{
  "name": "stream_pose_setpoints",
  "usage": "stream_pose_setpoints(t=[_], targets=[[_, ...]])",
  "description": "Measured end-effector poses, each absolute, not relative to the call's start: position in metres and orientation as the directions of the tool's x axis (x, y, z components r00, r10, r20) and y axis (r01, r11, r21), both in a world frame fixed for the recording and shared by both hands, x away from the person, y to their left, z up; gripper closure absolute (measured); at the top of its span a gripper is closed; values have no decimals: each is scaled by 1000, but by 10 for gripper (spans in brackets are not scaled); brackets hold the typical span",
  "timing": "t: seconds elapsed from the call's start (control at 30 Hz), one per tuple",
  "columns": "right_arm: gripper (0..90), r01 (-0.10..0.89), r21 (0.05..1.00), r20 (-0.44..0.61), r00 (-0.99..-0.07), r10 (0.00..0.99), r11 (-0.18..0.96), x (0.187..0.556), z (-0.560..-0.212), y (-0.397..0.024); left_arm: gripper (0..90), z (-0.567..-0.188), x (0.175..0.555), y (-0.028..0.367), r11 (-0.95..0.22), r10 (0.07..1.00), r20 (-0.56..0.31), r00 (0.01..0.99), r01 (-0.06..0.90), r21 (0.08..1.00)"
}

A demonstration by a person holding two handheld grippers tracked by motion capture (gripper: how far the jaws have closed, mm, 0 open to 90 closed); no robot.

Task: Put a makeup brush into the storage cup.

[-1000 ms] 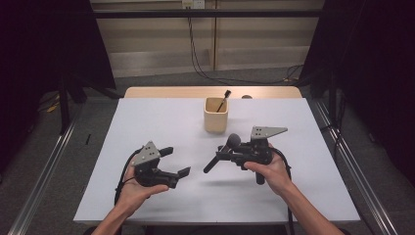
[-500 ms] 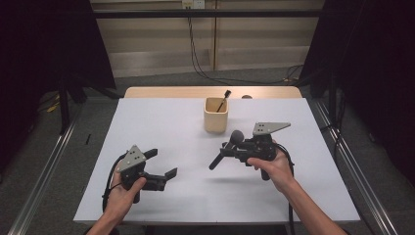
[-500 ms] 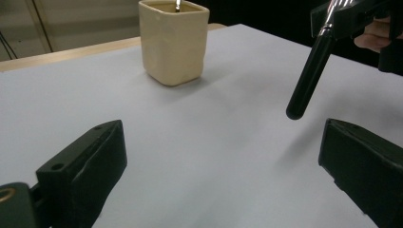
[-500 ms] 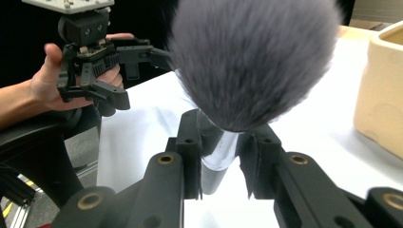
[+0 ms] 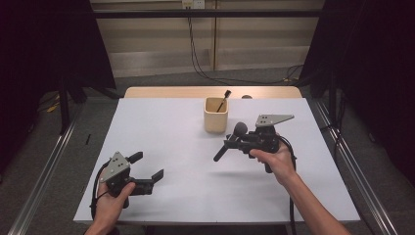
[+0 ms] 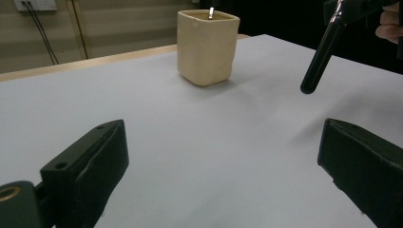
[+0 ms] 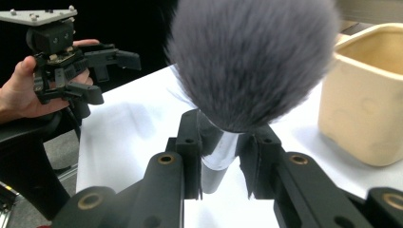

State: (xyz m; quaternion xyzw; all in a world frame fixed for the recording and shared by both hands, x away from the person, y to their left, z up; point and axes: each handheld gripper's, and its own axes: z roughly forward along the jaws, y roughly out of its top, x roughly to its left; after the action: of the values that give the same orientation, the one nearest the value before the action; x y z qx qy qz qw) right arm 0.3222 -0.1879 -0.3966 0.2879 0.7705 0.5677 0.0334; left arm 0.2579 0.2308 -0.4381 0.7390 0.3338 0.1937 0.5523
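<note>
The right gripper was clamped on a makeup brush, jaws pinching its silver ferrule just under the fluffy grey bristle head, and the brush hung tilted in the air just beside the beige square cup, its black handle angling down toward the white table without touching it. Inside that cup, 1 thin dark-handled brush leaned against the rim. The left gripper sat well apart from the cup, near the table's front edge, its 2 jaws spread wide with nothing between them.
</note>
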Motion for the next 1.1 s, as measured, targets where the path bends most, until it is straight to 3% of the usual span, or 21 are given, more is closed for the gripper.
stream_pose_setpoints(t=[1.1], targets=[[715,381,908,225,-794,565,175,365,-357,-198,34,-448,252,247,-180,735,-57,675,276,944]])
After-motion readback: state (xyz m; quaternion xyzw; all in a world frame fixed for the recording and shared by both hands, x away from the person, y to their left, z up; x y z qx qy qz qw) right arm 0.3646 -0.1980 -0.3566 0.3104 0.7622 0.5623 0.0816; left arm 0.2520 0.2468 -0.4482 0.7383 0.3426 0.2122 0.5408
